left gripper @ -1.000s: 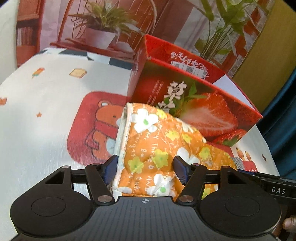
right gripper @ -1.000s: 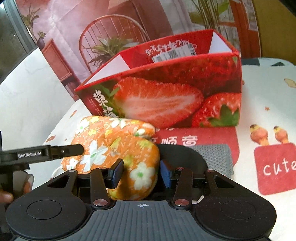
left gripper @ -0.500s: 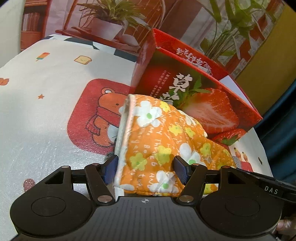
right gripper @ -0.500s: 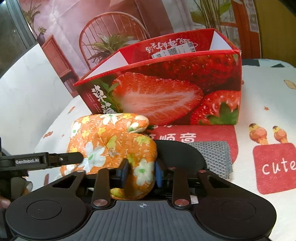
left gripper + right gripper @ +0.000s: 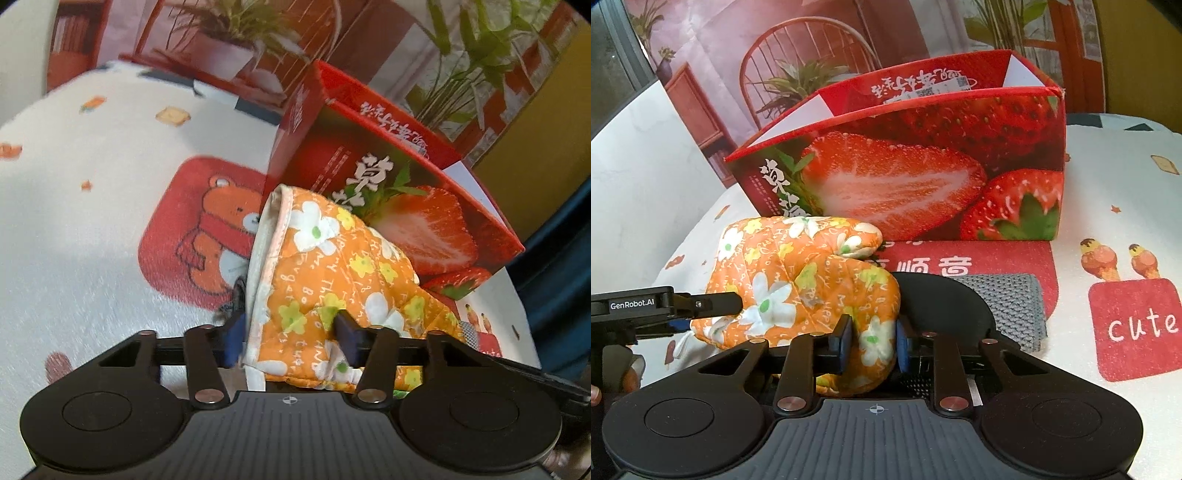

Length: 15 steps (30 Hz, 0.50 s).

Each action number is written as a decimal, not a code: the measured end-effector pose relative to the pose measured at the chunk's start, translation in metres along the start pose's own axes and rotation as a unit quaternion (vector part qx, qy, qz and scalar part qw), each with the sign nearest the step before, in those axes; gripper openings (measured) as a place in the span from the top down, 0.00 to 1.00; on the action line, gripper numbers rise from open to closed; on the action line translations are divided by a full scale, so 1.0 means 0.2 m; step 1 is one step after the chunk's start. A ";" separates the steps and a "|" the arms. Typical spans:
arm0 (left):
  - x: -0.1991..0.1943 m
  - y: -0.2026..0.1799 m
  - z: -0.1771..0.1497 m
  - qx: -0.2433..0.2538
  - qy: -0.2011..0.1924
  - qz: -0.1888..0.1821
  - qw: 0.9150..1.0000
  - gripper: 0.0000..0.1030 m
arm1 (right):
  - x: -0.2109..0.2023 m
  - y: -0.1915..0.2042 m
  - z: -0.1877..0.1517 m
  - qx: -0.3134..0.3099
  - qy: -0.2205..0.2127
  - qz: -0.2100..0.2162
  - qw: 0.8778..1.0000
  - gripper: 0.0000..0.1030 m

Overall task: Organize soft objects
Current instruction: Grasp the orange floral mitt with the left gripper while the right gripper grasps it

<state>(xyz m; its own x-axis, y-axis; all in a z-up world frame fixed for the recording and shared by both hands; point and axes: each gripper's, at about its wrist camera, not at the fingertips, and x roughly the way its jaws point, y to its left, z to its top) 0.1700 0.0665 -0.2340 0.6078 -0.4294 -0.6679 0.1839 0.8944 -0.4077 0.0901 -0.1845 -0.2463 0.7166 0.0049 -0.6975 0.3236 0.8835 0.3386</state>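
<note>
An orange flowered oven mitt (image 5: 332,280) is held between both grippers, just in front of the red strawberry box (image 5: 413,199). My left gripper (image 5: 291,328) is shut on the mitt's cuff end. My right gripper (image 5: 873,341) is shut on the mitt's (image 5: 798,280) rounded fingertip end. The mitt is lifted a little off the cloth. The strawberry box (image 5: 923,173) stands open-topped right behind it. The left gripper's body (image 5: 665,306) shows at the left of the right wrist view.
A grey knitted cloth (image 5: 1008,306) lies on the patterned tablecloth (image 5: 1126,192) in front of the box, beside a black round object (image 5: 942,302). A printed backdrop with chair and plants stands behind the box.
Both grippers have closed on the mitt, the right one first, then the left. The mitt is squeezed and has risen slightly toward the box.
</note>
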 end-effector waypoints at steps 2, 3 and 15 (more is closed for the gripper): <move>-0.02 -0.02 0.01 0.016 -0.007 0.006 1.000 0.64 | -0.01 0.00 0.00 -0.003 -0.001 0.000 1.000 0.79; -0.03 -0.03 0.02 0.023 -0.011 0.008 1.000 0.66 | -0.01 0.01 0.00 -0.005 -0.002 0.000 1.000 0.80; -0.17 -0.15 0.03 0.077 -0.042 0.001 0.996 0.79 | -0.10 0.04 0.04 -0.032 -0.033 -0.006 0.999 0.87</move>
<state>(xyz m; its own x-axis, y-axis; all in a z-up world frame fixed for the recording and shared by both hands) 0.1485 0.0551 -0.1966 0.6689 -0.4219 -0.6121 0.2953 0.9064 -0.3020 0.0829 -0.1808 -0.2241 0.7525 -0.0354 -0.6576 0.2942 0.9114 0.2877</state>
